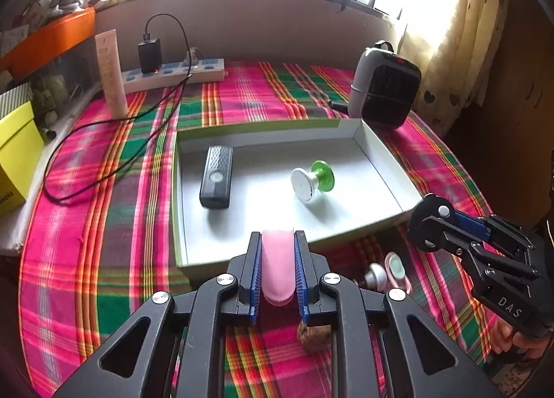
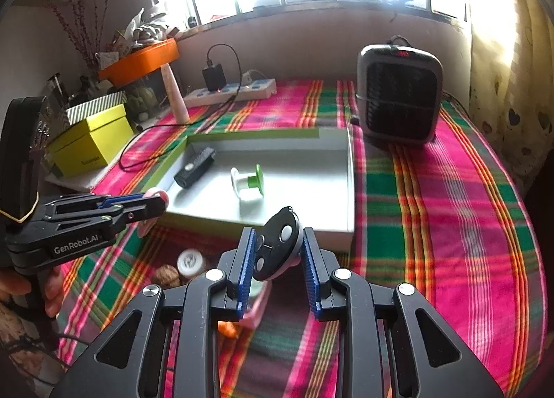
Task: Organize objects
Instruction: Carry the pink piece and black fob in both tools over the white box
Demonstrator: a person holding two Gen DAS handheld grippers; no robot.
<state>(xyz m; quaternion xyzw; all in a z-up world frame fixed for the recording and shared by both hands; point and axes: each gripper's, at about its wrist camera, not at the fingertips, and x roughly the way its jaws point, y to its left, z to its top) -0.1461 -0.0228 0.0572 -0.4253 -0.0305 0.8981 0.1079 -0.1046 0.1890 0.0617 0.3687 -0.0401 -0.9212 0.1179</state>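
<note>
Plaid cloth covers the counter [image 1: 104, 190] under both my tools. Nearest me, my left hand-held gripper [image 1: 277, 270] pinches a pink tube [image 1: 277, 266], its long axis running straight ahead along the fingers, nose just over the near wall of the tray [image 1: 381, 155]. My right hand-held gripper [image 2: 278, 256] clamps a black fob [image 2: 277, 242], hovering just short of the same near wall. Loose on the cloth below lie a walnut [image 2: 167, 275] and a white cap [image 2: 189, 260]. Farther on, inside the tray, sit a remote [image 1: 216, 176] and a green spool [image 1: 313, 180]. I judge the left is nearer to dropping its load straight forward
</note>
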